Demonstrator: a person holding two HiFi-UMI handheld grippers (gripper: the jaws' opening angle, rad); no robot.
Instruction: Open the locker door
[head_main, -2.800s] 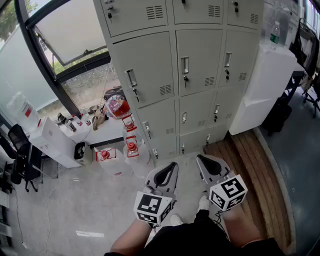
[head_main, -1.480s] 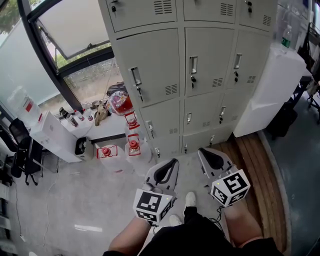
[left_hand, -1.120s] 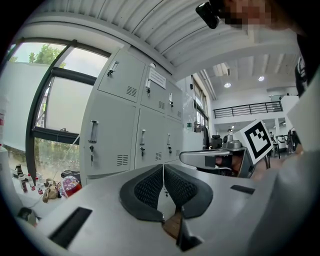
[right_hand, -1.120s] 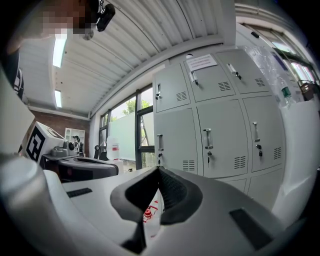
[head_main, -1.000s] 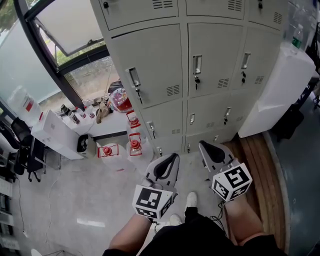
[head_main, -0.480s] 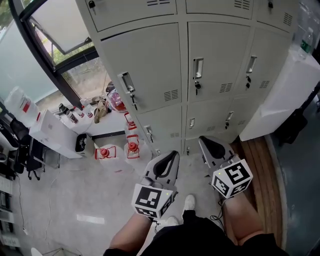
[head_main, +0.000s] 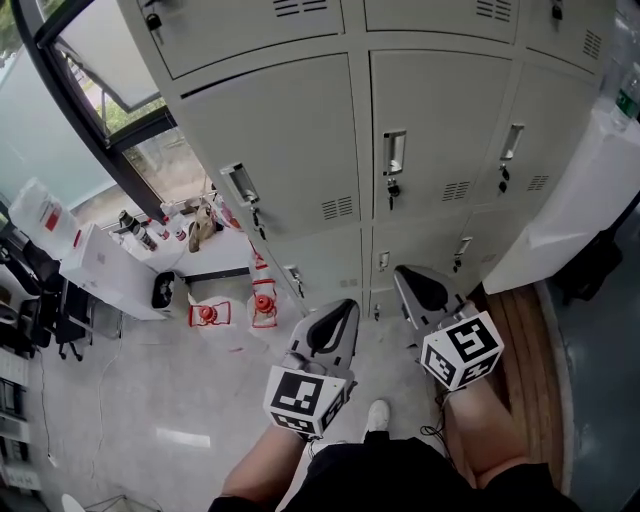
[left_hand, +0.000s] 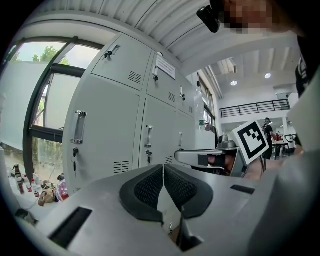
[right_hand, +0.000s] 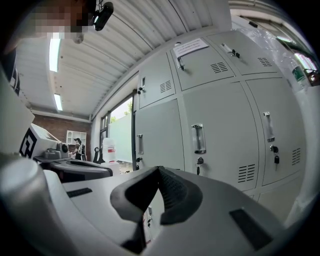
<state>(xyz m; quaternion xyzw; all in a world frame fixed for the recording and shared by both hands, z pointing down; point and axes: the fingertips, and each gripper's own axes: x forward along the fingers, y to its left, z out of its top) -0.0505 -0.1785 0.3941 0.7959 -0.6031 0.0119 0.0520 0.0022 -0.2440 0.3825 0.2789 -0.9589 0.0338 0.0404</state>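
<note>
A bank of grey metal lockers (head_main: 290, 140) stands in front of me, all doors closed. The middle door (head_main: 425, 110) carries a chrome handle (head_main: 394, 152) with a key under it. This handle also shows in the right gripper view (right_hand: 198, 138) and in the left gripper view (left_hand: 148, 136). My left gripper (head_main: 348, 305) is held low, below the lockers, shut and empty; its pads (left_hand: 150, 186) meet at the tips. My right gripper (head_main: 402, 272) is beside it, likewise shut with nothing in it, short of the doors and touching none.
A tall window (head_main: 90, 70) is at the left. Below it stands a white table (head_main: 110, 270) with bottles, and red lanterns (head_main: 262, 298) sit on the floor. A white wrapped block (head_main: 570, 220) and a wooden platform (head_main: 520, 320) lie at the right.
The view has moved closer to the lockers, which now fill more of the picture. Both grippers stay low and shut, side by side.
</note>
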